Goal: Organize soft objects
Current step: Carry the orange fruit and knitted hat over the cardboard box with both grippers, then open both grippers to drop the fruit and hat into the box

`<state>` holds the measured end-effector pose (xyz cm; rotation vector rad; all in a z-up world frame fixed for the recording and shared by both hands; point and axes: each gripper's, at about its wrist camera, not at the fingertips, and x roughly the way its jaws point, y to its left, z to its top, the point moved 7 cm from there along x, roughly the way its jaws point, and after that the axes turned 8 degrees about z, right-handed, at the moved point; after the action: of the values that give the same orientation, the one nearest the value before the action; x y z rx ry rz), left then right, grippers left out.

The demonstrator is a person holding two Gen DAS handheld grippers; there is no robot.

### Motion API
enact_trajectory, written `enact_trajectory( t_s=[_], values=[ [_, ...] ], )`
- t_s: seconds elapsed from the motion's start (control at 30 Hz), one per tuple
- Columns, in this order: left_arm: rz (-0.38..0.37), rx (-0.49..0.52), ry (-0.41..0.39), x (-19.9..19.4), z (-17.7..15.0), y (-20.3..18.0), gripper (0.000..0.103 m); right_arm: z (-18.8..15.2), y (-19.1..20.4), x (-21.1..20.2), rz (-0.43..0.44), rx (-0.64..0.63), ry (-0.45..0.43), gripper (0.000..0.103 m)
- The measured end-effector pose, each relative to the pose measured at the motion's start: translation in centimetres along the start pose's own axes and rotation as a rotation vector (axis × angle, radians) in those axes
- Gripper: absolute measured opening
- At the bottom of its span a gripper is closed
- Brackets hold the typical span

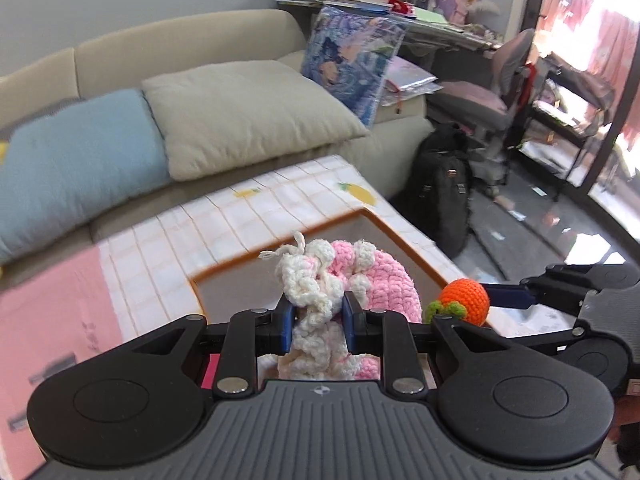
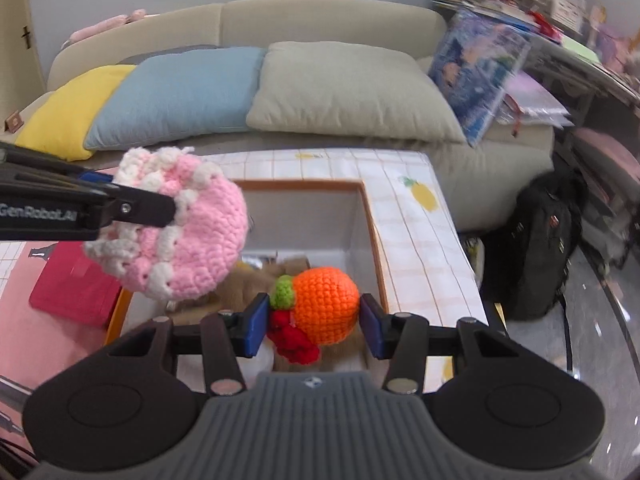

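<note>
Blue-padded tongs on the left (image 1: 316, 322) are clamping the white frilled edge of a pink crocheted hat (image 1: 376, 276), its pads pressing the yarn from both sides. The right tongs (image 2: 314, 322) are gripping an orange crocheted fruit (image 2: 326, 300) across its round body, with a green leaf cap and a red knitted bit bunched against the left pad.

Both hands are holding their soft toys over the open storage box (image 2: 372, 216), a white-walled bin with an orange rim and a checked cloth cover (image 2: 416, 224). Something brown and soft is already lying at the bottom of the box, though what it is cannot be told. So the task looks to be in mid-course: two pieces are lifted and waiting above the bin, neither yet let go, and dropping them in is what seems to be left.

In the right wrist view the hat is hanging tilted, its rounded crown facing right and down toward the box, its frilled brim toward the left tongs. The fruit is lying on its side, its leaf end pointing left, so its long axis is running across the jaws.

Beyond, cushions are lining a beige sofa (image 2: 320, 20).
</note>
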<state>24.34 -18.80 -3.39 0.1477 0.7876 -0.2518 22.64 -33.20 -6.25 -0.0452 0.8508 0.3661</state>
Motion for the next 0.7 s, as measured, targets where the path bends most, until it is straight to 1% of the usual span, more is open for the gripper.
enact_trajectory(
  t_s=[0.07,0.17,0.3,0.4,0.5,0.53,0.63,0.7],
  values=[
    [0.043,0.026,0.000,1.1,0.5,0.3,0.027,1.0,-0.2,1.7,0.014,-0.026,0.013,0.048],
    [0.082,0.058,0.034,2.9,0.5,0.5,0.027,2.1,-0.5,4.5,0.014,-0.072,0.034,0.048],
    [0.122,0.093,0.068,4.8,-0.1,0.7,0.027,2.6,-0.4,7.7,0.018,-0.111,0.067,0.048],
    [0.162,0.108,0.094,5.8,-0.6,0.9,0.028,2.7,-0.4,9.4,0.000,-0.134,0.083,0.049],
    [0.165,0.122,0.119,6.2,-1.2,1.0,0.030,2.6,-0.3,10.2,0.007,-0.134,0.098,0.049],
    [0.163,0.130,0.125,6.2,-1.3,1.0,0.032,2.6,-0.2,10.3,0.009,-0.134,0.099,0.049],
    [0.164,0.134,0.129,6.1,-1.4,1.2,0.034,2.5,-0.1,10.1,0.020,-0.133,0.091,0.051],
    [0.160,0.120,0.130,6.0,-1.4,1.4,0.035,2.6,-0.1,9.9,0.031,-0.125,0.083,0.056]
  ],
)
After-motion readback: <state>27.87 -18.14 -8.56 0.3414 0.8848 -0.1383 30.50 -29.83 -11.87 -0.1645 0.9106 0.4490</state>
